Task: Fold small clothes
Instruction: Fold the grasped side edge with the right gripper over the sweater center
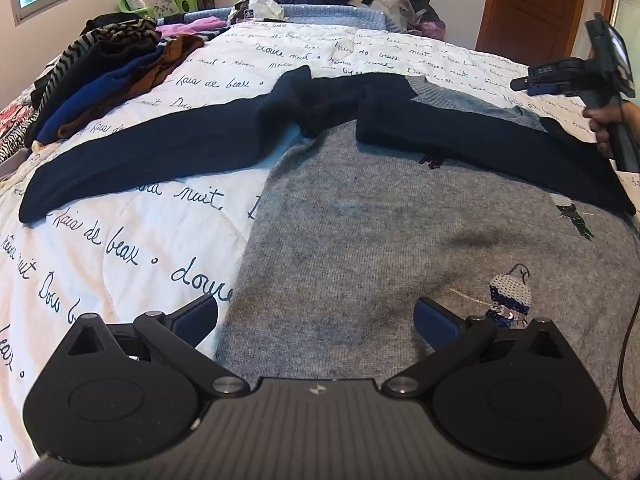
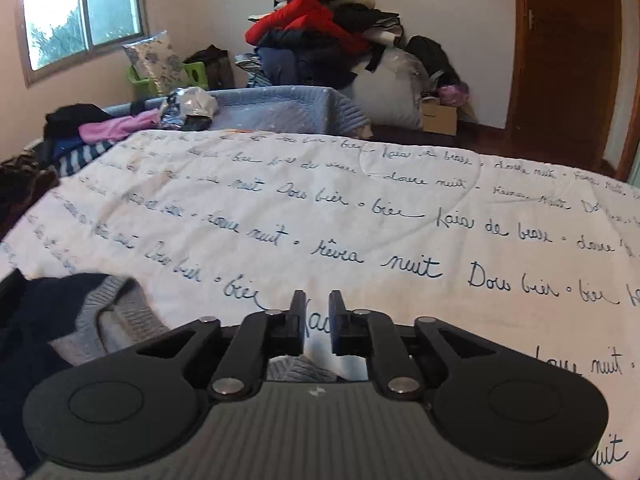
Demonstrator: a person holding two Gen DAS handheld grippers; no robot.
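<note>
While the grey sweater (image 1: 400, 248) lies flat on the lettered bedspread (image 1: 132, 240), body nearest the left gripper (image 1: 316, 316), the sleeves look like the step in hand. One navy sleeve (image 1: 480, 144) is already laid across the chest toward two o'clock; the other navy sleeve (image 1: 132, 160) runs out over the spread toward ten o'clock. To do this well, I would take that loose sleeve near its cuff, carry it low across the chest, lay it parallel to the first, and smooth the body before folding the hem up.

Nearest in the left wrist view, the left gripper's jaws stand wide apart above the sweater's lower edge, with nothing between them. In its own view the right gripper (image 2: 318, 304) has its jaws parted by a narrow gap and empty, over bare bedspread with the sweater's collar (image 2: 104, 312) at eight o'clock.

Farther off, a stack of folded clothes (image 1: 100, 80) sits at ten o'clock, and a clothes heap (image 2: 320, 32) stands against the wall at twelve.
</note>
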